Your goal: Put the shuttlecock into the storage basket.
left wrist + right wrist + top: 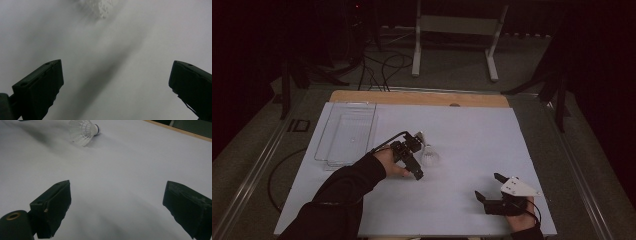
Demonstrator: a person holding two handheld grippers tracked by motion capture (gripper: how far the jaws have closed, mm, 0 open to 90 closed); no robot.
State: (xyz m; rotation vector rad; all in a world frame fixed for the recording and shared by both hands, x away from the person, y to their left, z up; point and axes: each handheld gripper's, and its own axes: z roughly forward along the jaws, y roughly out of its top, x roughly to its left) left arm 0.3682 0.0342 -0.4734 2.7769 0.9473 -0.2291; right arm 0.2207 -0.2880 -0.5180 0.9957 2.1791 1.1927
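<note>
A white feathered shuttlecock (430, 155) lies on its side near the middle of the white table sheet (472, 135). My left gripper (418, 156) hovers just left of it, jaws wide open, one toward the back and one toward the front. The left gripper view shows the shuttlecock (103, 7) as a blur ahead of the open left gripper (116, 82), not between its jaws. My right gripper (490, 187) stands open and empty near the front right of the sheet. In the right gripper view the shuttlecock (83, 130) lies far beyond that gripper (117, 205).
A clear plastic tray (323, 134) sits empty at the back left of the sheet. A wooden strip (422, 98) runs along the far table edge. Beyond it stand a white metal frame (416, 45) and loose cables (382, 70) on the floor.
</note>
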